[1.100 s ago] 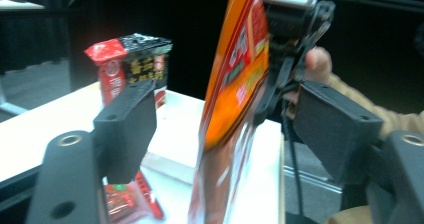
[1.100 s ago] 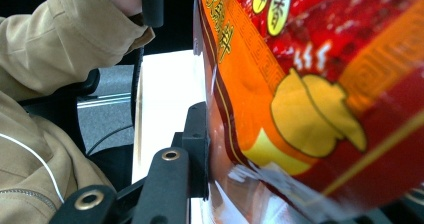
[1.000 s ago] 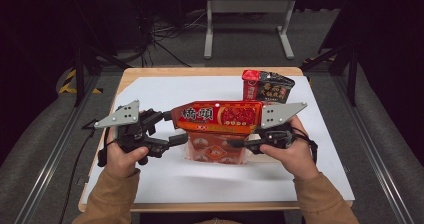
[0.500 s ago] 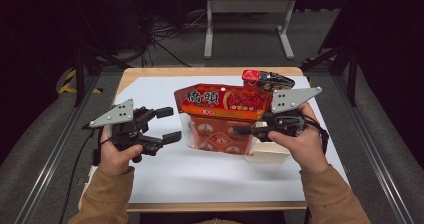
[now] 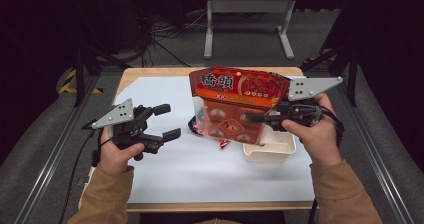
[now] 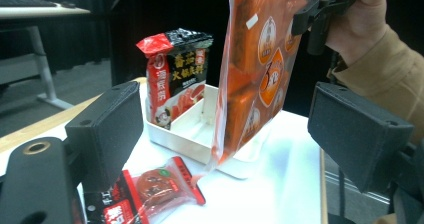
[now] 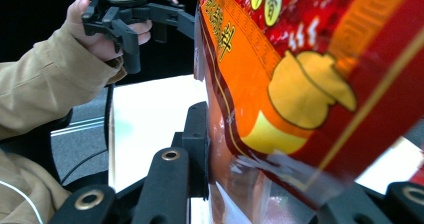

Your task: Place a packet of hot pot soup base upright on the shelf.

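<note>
While one big bag (image 5: 235,106) hangs: one tray (image 5: 272,151), two packets (image 6: 155,191).

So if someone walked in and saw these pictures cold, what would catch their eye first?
Probably the big orange-red snack bag, held up above the white tray at the right of the table by the right tongs, which are clamped on it. Next, the left tongs, which have just been opening and hold nothing, over the white sheet at the left. A smaller red and black packet stands in the tray, and a small wrapped snack lies on the table beside it.
</note>
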